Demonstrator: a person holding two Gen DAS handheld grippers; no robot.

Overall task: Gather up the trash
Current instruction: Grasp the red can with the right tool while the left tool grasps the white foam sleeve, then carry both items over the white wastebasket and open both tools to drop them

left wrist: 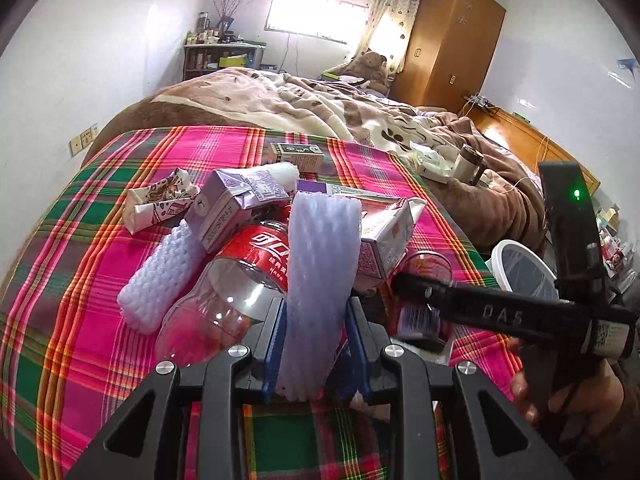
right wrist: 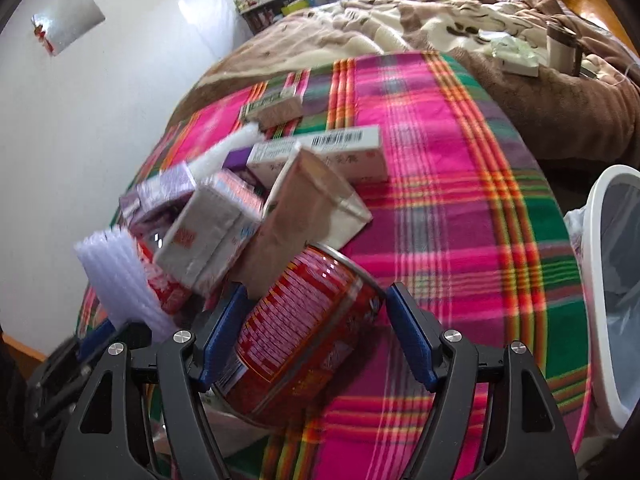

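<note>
A heap of trash lies on a pink plaid cloth [left wrist: 80,300] on the bed. My left gripper [left wrist: 316,312] is shut on a white foam net sleeve [left wrist: 320,248] that stands up out of its blue pads. Under the sleeve lies a clear cola bottle [left wrist: 256,256] with a red label. A red can [right wrist: 304,328] lies on its side between the jaws of my right gripper [right wrist: 316,312], which is open; the right pad stands clear of the can. A brown carton [right wrist: 304,208] and a white carton [right wrist: 208,236] lean just beyond the can.
A white bin with a bag liner [right wrist: 612,280] stands off the cloth's right edge [left wrist: 524,272]. Also in the heap are a purple carton [left wrist: 232,204], a second foam net [left wrist: 160,276], a crumpled printed wrapper [left wrist: 160,200] and a small green box [left wrist: 296,154]. A mug [left wrist: 468,162] sits on the brown blanket.
</note>
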